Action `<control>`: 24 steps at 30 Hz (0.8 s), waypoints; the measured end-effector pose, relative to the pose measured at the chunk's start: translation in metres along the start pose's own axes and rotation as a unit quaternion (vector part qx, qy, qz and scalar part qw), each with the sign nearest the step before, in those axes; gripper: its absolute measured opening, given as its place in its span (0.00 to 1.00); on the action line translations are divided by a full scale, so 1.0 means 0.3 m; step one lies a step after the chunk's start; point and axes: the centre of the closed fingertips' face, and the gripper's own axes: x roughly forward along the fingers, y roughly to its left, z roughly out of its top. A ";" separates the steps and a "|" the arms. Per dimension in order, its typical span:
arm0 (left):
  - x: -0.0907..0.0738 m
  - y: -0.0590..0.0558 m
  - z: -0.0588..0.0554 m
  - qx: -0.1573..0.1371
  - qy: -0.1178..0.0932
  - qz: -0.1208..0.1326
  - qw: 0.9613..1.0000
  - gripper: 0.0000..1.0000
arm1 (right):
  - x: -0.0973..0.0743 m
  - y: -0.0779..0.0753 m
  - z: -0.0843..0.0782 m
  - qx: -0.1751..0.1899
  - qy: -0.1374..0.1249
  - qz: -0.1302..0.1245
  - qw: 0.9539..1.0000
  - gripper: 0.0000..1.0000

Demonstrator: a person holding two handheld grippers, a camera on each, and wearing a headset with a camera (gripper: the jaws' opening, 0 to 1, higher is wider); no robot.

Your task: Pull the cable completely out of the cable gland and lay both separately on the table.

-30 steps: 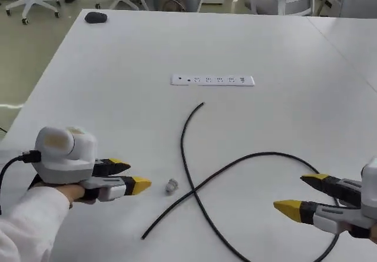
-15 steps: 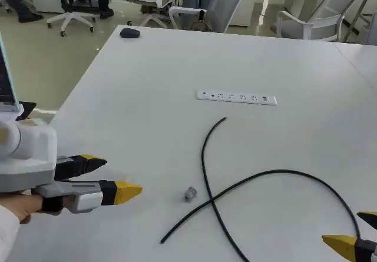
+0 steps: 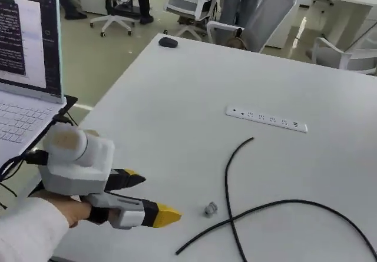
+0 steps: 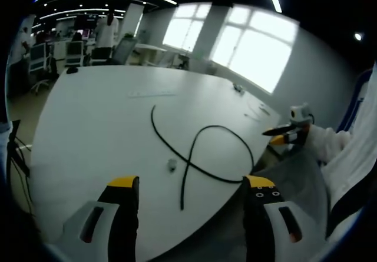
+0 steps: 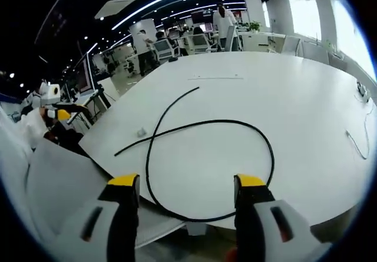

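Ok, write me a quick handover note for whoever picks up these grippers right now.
Left gripper: open, empty, held over the table near its left edge.
Right gripper: open, empty, held back from the table's edge, facing the cable's loop.
Cable: lies on the table in a loop that crosses itself.
Cable gland: on the table beside that crossing, apart from the cable.
Done: cable is out of the gland, and both are laid down separately.
Left: apparently nothing.
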 end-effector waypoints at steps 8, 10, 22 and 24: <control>0.044 -0.027 -0.016 -0.004 0.009 -0.021 1.000 0.71 | 0.031 0.015 0.003 -0.007 0.016 0.004 1.000 0.68; 0.043 -0.031 -0.016 -0.002 0.010 -0.025 1.000 0.71 | 0.030 0.022 0.010 -0.007 0.013 0.005 1.000 0.68; 0.045 -0.020 -0.018 -0.010 0.004 -0.020 1.000 0.69 | 0.013 0.024 0.013 -0.014 0.013 0.003 1.000 0.68; 0.048 -0.022 -0.020 -0.008 0.006 -0.019 1.000 0.69 | 0.011 0.017 0.013 -0.011 0.011 0.001 1.000 0.68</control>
